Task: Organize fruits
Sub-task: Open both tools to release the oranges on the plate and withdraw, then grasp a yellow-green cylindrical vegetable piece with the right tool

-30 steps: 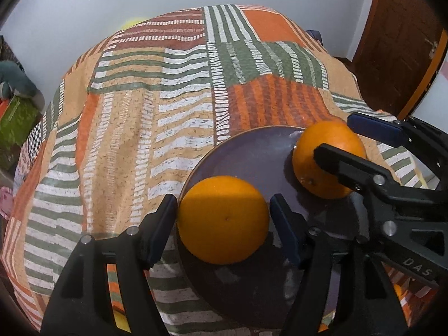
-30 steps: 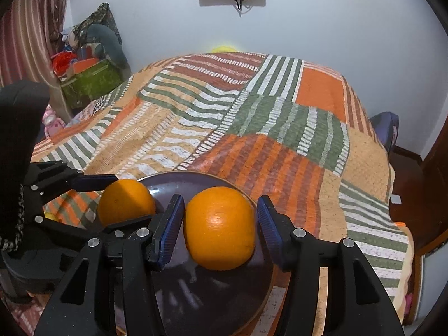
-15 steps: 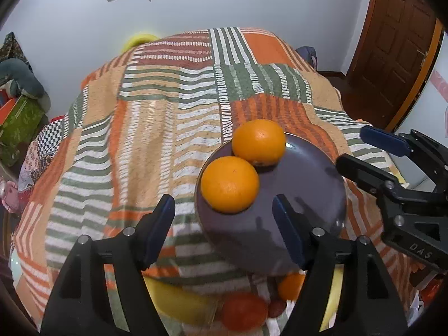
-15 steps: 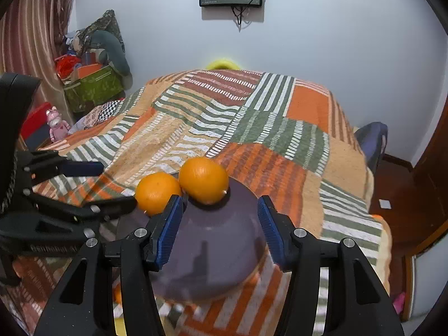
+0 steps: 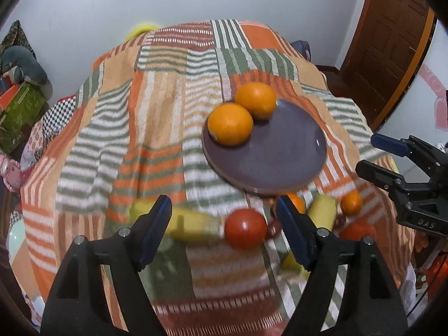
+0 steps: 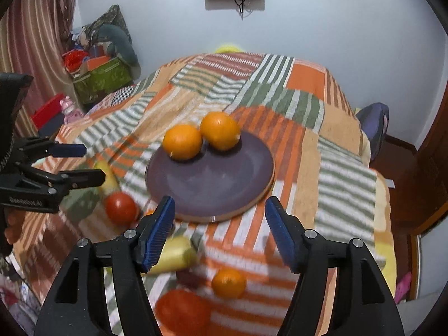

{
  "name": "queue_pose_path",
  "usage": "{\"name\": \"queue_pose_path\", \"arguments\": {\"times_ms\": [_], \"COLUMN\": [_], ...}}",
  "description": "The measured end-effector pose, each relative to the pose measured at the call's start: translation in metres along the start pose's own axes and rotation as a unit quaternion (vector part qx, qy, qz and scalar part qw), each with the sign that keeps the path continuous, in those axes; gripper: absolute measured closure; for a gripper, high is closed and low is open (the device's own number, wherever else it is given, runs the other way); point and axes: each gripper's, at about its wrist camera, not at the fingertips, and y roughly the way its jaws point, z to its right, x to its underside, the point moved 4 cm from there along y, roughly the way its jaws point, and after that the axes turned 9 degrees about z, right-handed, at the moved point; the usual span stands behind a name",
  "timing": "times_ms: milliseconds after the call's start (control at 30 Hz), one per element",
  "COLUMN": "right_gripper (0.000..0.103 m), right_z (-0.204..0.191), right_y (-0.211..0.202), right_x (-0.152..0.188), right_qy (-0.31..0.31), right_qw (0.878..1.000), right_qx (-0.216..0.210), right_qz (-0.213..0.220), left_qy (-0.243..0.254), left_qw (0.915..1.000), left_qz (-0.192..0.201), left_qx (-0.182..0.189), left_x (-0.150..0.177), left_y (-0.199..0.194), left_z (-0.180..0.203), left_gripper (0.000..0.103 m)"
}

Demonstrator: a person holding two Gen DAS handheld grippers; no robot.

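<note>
Fruit (image 6: pixel 182 312) blurred behind right claw (image 6: pixel 219 232)

A bed under a striped patchwork blanket (image 6: pixel 294 128) carried a purple plate (image 6: pixel 212 187); beside the plate's near edge lay loose fruit — a red tomato (image 6: pixel 121 207), a small orange (image 6: pixel 229 282), and what looked like bananas (image 5: pixel 190 224) — blurred.

— What do the two tools look like?

— The left gripper (image 5: pixel 224 221) is matte black plastic with angular, cut-out arms, a round silver screw on each. Its fingers (image 5: pixel 156 228) carry ribbed blue pads.

— And the other?

— The right gripper (image 6: pixel 219 228) has the same build. Seen from the left camera at 3 o'clock, its black body bears white letters "DAS". The left one's body, at 9 o'clock in the right view, bears white lettering too blurred to read surely.
</note>
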Motion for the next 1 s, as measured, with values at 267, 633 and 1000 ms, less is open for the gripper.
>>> {"name": "queue_pose_path", "arguments": {"times_ms": [267, 633, 1000], "right_gripper": [0.040, 0.040, 0.040], "right_z": [0.009, 0.014, -0.013], "right_y": [0.014, 0.045, 0.045], "right_x": [0.038, 0.049, 0.052], "right_qy": [0.001, -0.025, -0.067], "right_qw": [0.999, 0.995, 0.993], "right_qx": [0.026, 0.017, -0.004], "right_qz": [-0.047, -0.097, -0.096], "left_qy": [0.010, 0.030, 0.040], "left_qw": [0.9991, 0.9967, 0.9957], "left_qz": [-0.040, -0.076, -0.079], "left_qx": [0.003, 0.005, 0.025], "left_x": [0.039, 0.060, 0.065], "left_y": [0.011, 0.043, 0.033], "left_z": [0.005, 0.013, 0.017], "left_gripper": [0.025, 0.025, 0.025]}}
